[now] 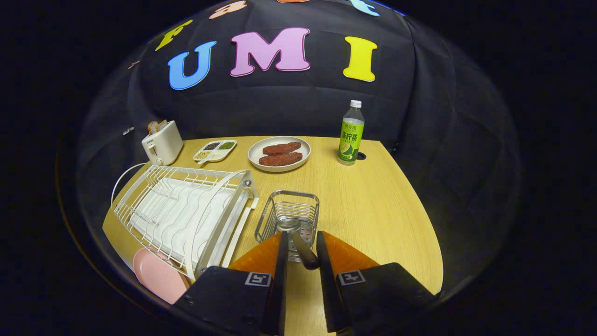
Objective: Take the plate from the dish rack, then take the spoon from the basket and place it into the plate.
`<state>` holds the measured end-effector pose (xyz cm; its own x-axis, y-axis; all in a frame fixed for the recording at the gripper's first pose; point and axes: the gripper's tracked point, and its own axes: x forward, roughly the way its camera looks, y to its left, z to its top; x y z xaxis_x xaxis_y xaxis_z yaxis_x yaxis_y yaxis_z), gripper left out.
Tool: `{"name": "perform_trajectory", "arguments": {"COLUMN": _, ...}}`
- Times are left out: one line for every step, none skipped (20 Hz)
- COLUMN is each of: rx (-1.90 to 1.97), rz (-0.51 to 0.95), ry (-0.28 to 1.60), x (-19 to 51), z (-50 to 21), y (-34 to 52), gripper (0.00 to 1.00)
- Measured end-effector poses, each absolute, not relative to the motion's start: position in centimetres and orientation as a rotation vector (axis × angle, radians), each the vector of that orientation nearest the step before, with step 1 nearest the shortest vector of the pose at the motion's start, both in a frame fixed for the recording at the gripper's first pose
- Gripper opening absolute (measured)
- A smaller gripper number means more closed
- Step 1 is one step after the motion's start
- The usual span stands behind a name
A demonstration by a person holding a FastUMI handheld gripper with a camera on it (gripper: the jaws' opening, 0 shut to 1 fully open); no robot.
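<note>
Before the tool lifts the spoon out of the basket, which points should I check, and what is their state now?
1. Spoon handle lies between the tool's fingers: ok.
2. Both fingers press on the handle: cannot tell.
3. Spoon bowl rests inside the wire basket: ok.
4. Pink plate is out of the dish rack, lying on the table beside it: ok.
5. Plate is bare and ready for the spoon: ok.

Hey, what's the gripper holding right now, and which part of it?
The gripper has its jaws around the spoon's dark handle, bowl end over the wire basket. Whether both jaws actually press on it cannot be told.
</note>
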<state>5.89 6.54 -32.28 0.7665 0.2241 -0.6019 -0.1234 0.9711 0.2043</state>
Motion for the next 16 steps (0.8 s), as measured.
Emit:
{"name": "perform_trajectory", "arguments": {"rx": 0.163, "rz": 0.198, "ry": 0.668, "x": 6.1, "z": -32.5, "y": 6.8, "gripper": 0.34}}
{"name": "perform_trajectory", "arguments": {"rx": 0.166, "rz": 0.198, "ry": 0.677, "x": 5.9, "z": -32.7, "y": 6.9, "gripper": 0.31}}
{"name": "perform_trajectory", "arguments": {"rx": 0.187, "rz": 0.214, "ry": 0.667, "x": 6.1, "z": -32.6, "y": 7.4, "gripper": 0.22}}
{"name": "perform_trajectory", "arguments": {"rx": 0.182, "rz": 0.21, "ry": 0.664, "x": 6.0, "z": -32.6, "y": 7.4, "gripper": 0.18}}
{"name": "perform_trajectory", "arguments": {"rx": 0.172, "rz": 0.21, "ry": 0.656, "x": 6.0, "z": -32.5, "y": 7.5, "gripper": 0.16}}
{"name": "perform_trajectory", "arguments": {"rx": 0.158, "rz": 0.202, "ry": 0.649, "x": 5.9, "z": -32.2, "y": 7.3, "gripper": 0.14}}
{"name": "perform_trajectory", "arguments": {"rx": 0.158, "rz": 0.195, "ry": 0.65, "x": 6.0, "z": -32.0, "y": 7.1, "gripper": 0.11}}
{"name": "perform_trajectory", "arguments": {"rx": 0.171, "rz": 0.195, "ry": 0.654, "x": 6.0, "z": -31.7, "y": 7.2, "gripper": 0.1}}
{"name": "perform_trajectory", "arguments": {"rx": 0.182, "rz": 0.19, "ry": 0.655, "x": 6.0, "z": -31.3, "y": 7.0, "gripper": 0.11}}
{"name": "perform_trajectory", "arguments": {"rx": 0.181, "rz": 0.178, "ry": 0.652, "x": 6.4, "z": -30.9, "y": 6.4, "gripper": 0.1}}
{"name": "perform_trajectory", "arguments": {"rx": 0.173, "rz": 0.168, "ry": 0.641, "x": 6.8, "z": -30.3, "y": 5.9, "gripper": 0.1}}
{"name": "perform_trajectory", "arguments": {"rx": 0.165, "rz": 0.165, "ry": 0.63, "x": 6.9, "z": -29.5, "y": 5.5, "gripper": 0.1}}
{"name": "perform_trajectory", "arguments": {"rx": 0.166, "rz": 0.171, "ry": 0.616, "x": 7.1, "z": -28.6, "y": 5.4, "gripper": 0.1}}
{"name": "perform_trajectory", "arguments": {"rx": 0.164, "rz": 0.173, "ry": 0.6, "x": 7.2, "z": -27.4, "y": 5.2, "gripper": 0.1}}
{"name": "perform_trajectory", "arguments": {"rx": 0.16, "rz": 0.176, "ry": 0.586, "x": 7.4, "z": -26.5, "y": 5.1, "gripper": 0.1}}
{"name": "perform_trajectory", "arguments": {"rx": 0.157, "rz": 0.18, "ry": 0.572, "x": 7.3, "z": -25.5, "y": 5.0, "gripper": 0.1}}
